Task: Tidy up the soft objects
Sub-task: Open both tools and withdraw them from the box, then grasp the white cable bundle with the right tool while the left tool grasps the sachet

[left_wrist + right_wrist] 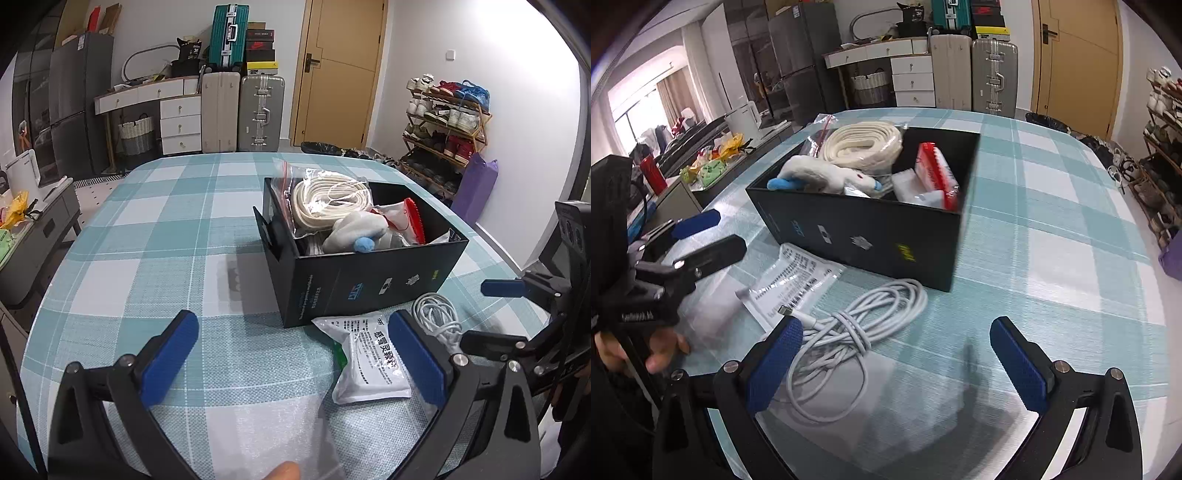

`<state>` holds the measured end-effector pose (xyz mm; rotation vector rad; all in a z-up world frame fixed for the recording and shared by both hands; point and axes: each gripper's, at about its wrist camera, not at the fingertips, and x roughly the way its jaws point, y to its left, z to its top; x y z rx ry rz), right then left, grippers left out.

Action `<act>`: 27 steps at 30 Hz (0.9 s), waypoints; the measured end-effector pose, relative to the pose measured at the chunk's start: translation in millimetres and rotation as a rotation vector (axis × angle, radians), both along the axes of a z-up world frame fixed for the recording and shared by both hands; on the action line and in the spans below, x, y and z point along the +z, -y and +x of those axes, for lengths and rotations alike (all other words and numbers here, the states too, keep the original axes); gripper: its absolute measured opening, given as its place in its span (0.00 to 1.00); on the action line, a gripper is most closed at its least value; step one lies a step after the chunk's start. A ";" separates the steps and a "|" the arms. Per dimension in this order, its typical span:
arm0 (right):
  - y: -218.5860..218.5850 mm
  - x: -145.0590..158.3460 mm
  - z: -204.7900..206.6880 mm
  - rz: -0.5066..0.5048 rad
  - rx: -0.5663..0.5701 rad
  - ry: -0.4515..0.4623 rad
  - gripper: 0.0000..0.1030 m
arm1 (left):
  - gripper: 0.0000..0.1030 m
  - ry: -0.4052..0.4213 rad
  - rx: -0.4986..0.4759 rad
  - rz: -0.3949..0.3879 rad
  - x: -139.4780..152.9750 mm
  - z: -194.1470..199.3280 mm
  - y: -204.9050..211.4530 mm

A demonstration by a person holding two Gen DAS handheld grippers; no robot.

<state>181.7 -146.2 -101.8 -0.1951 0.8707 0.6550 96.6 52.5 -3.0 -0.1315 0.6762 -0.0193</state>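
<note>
The left gripper (pixel 293 354) holds its blue-padded fingers (pixel 168 360) spread wide with nothing between them, low over the near edge of the tabletop (pixel 147 236). The right gripper (pixel 905 363) is likewise agape and empty, one pad just beside the coiled white cable (pixel 857 325), which lies loose near that same edge. Next to the cable a white medicine packet (pixel 373 362) rests flat, printed in dark Chinese characters too small to read with certainty. Touching the packet's far end stands the black box (pixel 369 280), set toward the right side of the tabletop; small logos mark its near wall, illegible. Inside are a bagged cream strap (pixel 328 201), a white plush toy (pixel 827 173) with blue tips and a red-and-white packet (pixel 936 173). Left of and beyond the box the teal-and-white checked cloth lies bare, giving free room. Past the far edge stand suitcases (pixel 240 110), white drawers (pixel 181 125), a yellow door (pixel 340 70) and a shoe rack (pixel 447 118).
</note>
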 end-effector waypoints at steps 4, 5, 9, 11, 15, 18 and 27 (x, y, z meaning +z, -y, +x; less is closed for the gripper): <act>13.1 2.4 -1.1 -0.048 0.003 0.028 1.00 | 1.00 -0.007 -0.002 -0.005 -0.6 0.4 -0.6; 15.6 3.1 -1.6 -0.061 0.006 0.034 1.00 | 1.00 -0.009 -0.004 -0.005 -0.8 0.6 -0.2; 23.2 8.2 -4.4 -0.035 0.023 0.029 0.99 | 1.00 -0.015 -0.017 0.004 -0.7 0.5 3.8; 19.4 10.5 -10.4 -0.007 0.069 0.023 0.99 | 1.00 -0.017 -0.025 0.013 -0.5 0.4 7.0; 1.9 5.2 -17.0 -0.028 0.093 0.013 0.99 | 1.00 -0.020 -0.032 0.020 -0.1 0.2 10.7; -9.3 -2.7 -19.2 -0.058 0.096 0.005 0.99 | 1.00 -0.023 -0.030 0.018 -0.3 0.5 11.1; -4.0 -11.7 -14.4 -0.146 0.074 0.006 0.98 | 1.00 -0.036 -0.029 -0.002 -1.7 0.4 8.8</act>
